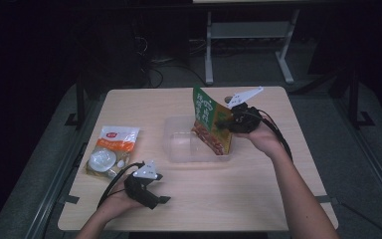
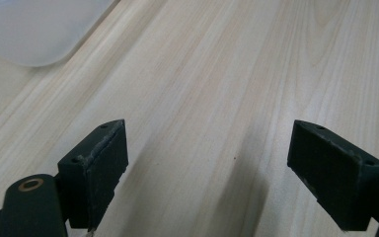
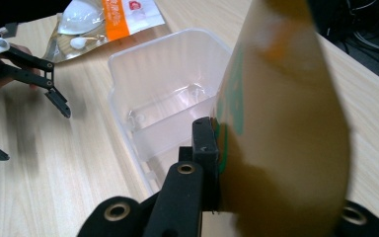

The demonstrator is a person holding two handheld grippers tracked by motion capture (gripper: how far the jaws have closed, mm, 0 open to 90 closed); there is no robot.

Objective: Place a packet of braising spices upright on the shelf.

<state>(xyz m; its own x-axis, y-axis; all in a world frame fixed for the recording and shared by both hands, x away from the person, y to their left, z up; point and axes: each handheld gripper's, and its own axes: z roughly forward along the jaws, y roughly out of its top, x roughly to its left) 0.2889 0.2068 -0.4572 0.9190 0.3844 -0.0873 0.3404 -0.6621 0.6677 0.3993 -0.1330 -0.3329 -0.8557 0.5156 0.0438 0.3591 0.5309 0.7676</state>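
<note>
Over the clear bin (image 1: 189, 144), right tongs (image 1: 222, 121) pinch a green packet (image 1: 209, 122); left tongs (image 1: 163, 188) spread; orange pouch (image 1: 113, 149) well aside.

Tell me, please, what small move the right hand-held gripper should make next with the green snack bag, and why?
Probably lower it a little further. The right hand-held gripper is shut on the green snack bag, which stands tilted at the right end of the clear plastic bin; it hardly looks settled yet, so opening now could let it topple.

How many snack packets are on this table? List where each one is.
2. The green-and-orange foil packet is held upright over the clear plastic container by the right hand-held gripper; the orange-and-white clear packet lies flat at the table's left.
</note>
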